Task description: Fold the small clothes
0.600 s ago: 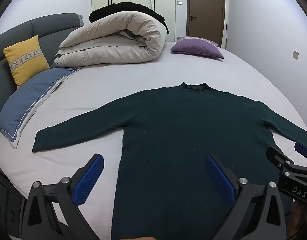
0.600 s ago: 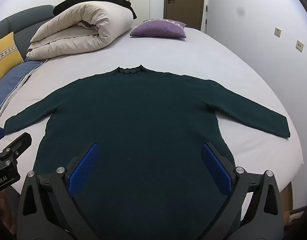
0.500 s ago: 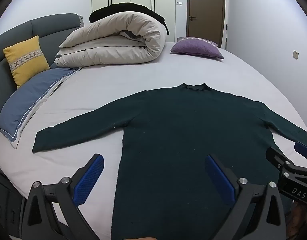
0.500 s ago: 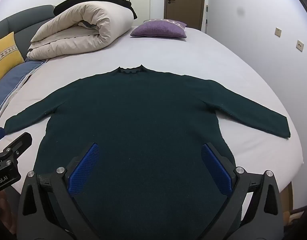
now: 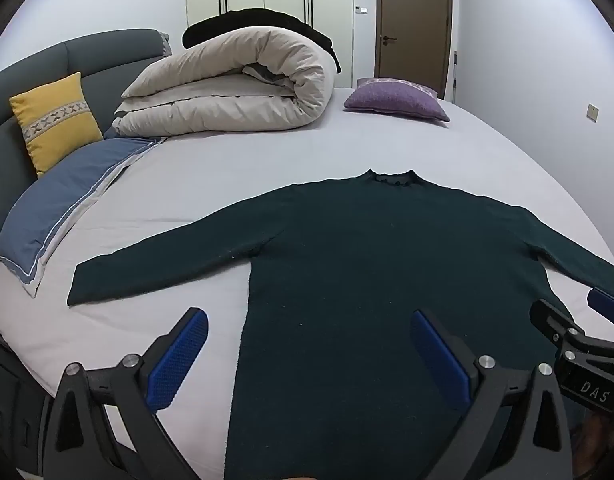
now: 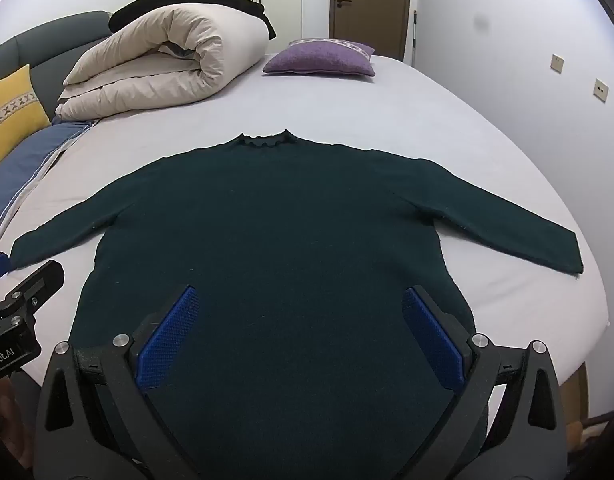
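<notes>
A dark green long-sleeved sweater lies flat on the pale bed sheet, collar far from me, both sleeves spread out sideways. My left gripper hovers above the sweater's lower left side, wide open, nothing between its blue pads. My right gripper hangs over the sweater's lower body, also wide open and empty. Each wrist view shows the other gripper at its edge: the right gripper at the right edge of the left view, the left gripper at the left edge of the right view.
A rolled beige duvet with a black item on top sits at the bed's far side. A purple cushion lies far right, a yellow cushion and blue pillow at left by the grey headboard. The wall runs along the right.
</notes>
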